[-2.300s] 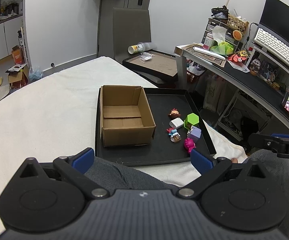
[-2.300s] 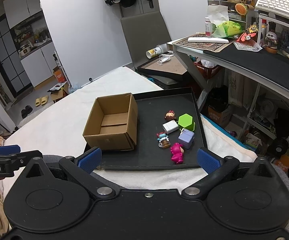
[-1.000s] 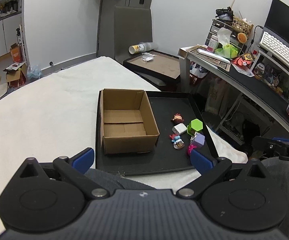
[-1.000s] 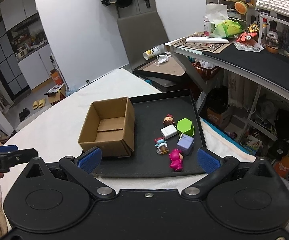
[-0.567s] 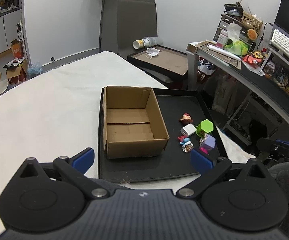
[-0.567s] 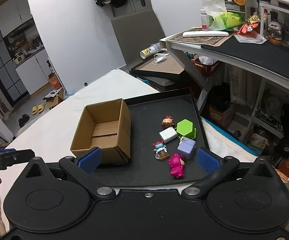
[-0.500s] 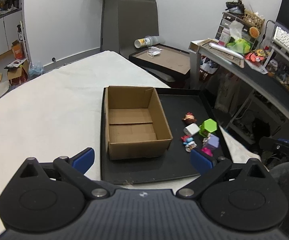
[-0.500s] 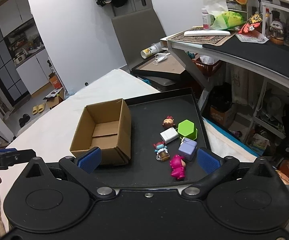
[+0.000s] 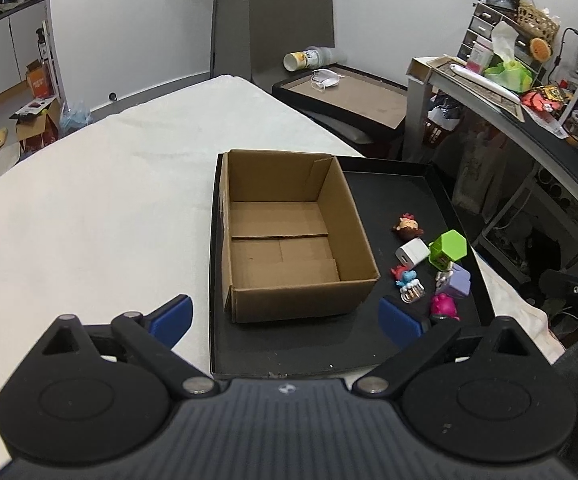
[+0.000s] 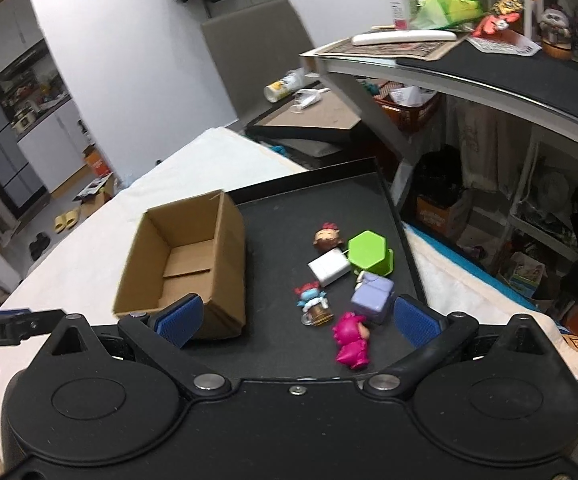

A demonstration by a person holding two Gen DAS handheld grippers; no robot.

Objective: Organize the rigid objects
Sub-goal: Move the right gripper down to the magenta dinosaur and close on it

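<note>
Small rigid toys lie clustered on the right half of a black tray [image 9: 441,184]: a green hexagonal block [image 10: 369,251] touching a white charger cube [image 10: 329,267], a lilac cube [image 10: 372,296], a brown-haired figurine head [image 10: 327,236], a blue-and-red figurine [image 10: 312,303] and a magenta figure [image 10: 351,345] nearest the camera. An empty cardboard box [image 9: 289,232], top open, fills the tray's left half. The tray rests on a white-covered bed [image 9: 89,200]. Left gripper [image 9: 285,316] and right gripper [image 10: 297,320] both hover with jaws spread wide, holding nothing
</note>
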